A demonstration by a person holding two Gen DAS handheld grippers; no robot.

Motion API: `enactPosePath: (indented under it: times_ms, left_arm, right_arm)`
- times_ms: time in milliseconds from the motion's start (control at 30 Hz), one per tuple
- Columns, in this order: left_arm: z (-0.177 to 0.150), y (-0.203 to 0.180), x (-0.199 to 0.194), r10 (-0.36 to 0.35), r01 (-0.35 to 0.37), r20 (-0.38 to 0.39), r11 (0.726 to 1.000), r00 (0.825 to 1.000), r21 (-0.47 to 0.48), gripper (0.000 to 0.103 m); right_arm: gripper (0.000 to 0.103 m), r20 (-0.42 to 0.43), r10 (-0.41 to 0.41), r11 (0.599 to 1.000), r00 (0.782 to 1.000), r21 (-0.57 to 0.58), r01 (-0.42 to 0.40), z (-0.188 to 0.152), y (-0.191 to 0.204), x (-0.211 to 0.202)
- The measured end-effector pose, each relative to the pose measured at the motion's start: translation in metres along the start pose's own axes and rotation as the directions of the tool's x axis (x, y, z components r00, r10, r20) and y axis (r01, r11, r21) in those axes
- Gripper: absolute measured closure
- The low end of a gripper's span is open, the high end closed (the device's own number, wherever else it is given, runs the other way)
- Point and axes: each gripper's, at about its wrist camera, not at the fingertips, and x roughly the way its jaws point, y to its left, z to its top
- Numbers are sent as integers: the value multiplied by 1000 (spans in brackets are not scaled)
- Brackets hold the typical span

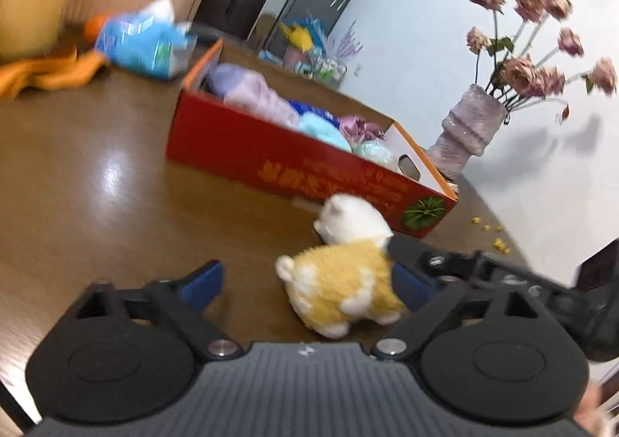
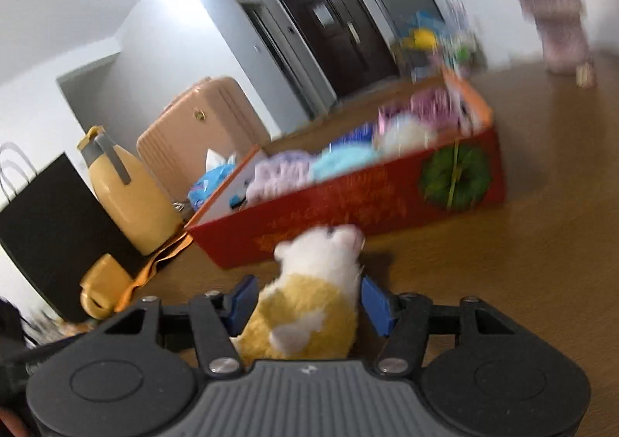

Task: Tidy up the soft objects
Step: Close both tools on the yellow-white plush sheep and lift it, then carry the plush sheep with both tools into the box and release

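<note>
Over on the left, your left hand-held gripper (image 1: 309, 284) stands apart, jaws wide and clamped on nothing; the plush dog (image 1: 344, 282) lies on the brown worktop (image 1: 96, 173) between them, nearer the right-hand pad. Move across and your right hand-held gripper (image 2: 305, 305) has the same plush dog (image 2: 309, 305) between its blue pads, which sit snug against the yellow body. It looks clamped on the toy, though blur keeps that from being certain. Just beyond the dog's white head sits the red box (image 1: 247, 150), already loaded with lilac, blue and pale green soft things. The step in hand, by my reckoning, is the pick-up of this dog. Next you need a firm squeeze with the right, a lift clear of the near wall, and a drop into a free gap, while your left pulls aside.
</note>
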Motion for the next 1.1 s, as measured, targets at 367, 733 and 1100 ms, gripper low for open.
enactPosePath:
  times_ms: [367, 733, 1100]
  left_arm:
    - [-29, -26, -21, -117, 123, -77, 989, 990, 86, 61]
    - [-35, -21, -6, -153, 155, -145, 988, 977, -2, 52]
    - [-24, -43, -17, -164, 168, -91, 985, 982, 41, 53]
  right_arm:
    - [59, 5, -14, 995, 1000, 98, 14, -39, 4, -63]
    - [55, 13, -50, 996, 999, 73, 49, -46, 2, -67]
    - [59, 59, -55, 997, 997, 52, 52, -36, 11, -87]
